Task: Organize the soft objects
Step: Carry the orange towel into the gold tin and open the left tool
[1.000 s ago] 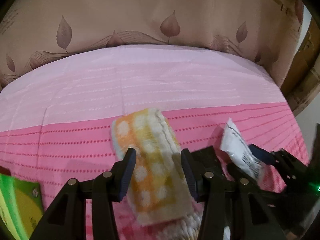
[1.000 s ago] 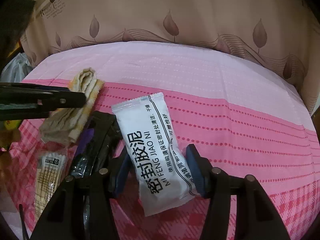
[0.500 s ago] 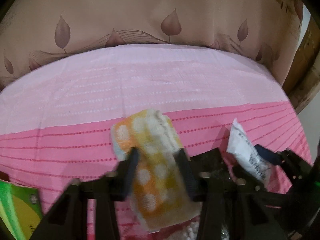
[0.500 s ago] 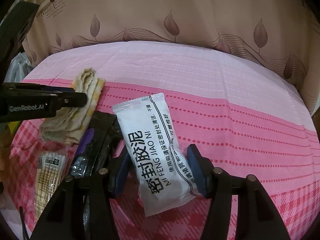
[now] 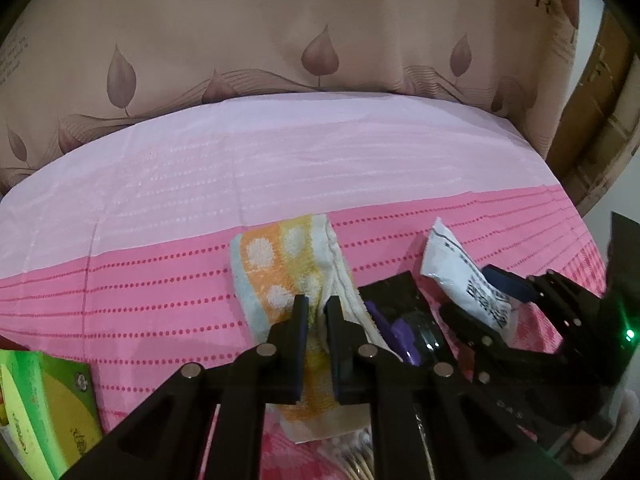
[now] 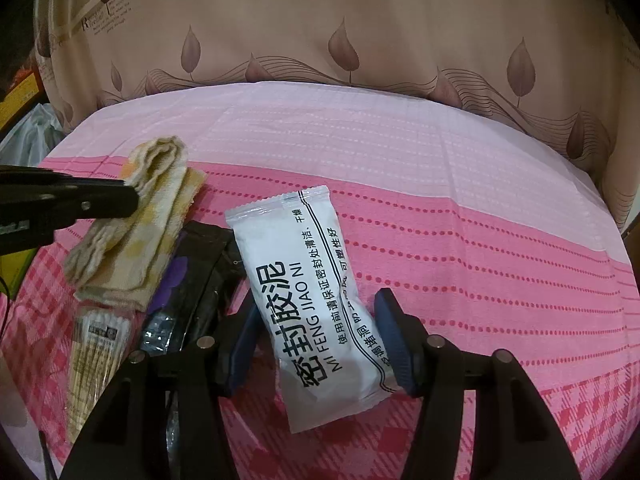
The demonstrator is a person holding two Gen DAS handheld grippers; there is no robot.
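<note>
In front of me is a table [image 5: 320, 168] with a cloth [image 6: 480, 260] on it. The far part of the cloth is pale pink and the near part is bright pink with rows of red dots. Behind it hangs a tan curtain [image 5: 280, 20] with brown leaves and wavy lines. At the right edge I see brown wood [image 5: 592, 128]. The light is dim.

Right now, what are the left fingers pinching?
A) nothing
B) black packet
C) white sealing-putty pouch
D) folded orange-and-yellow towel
D: the left fingers have just closed onto the folded orange-and-yellow towel; the white pouch sits between the right gripper's fingers.
</note>
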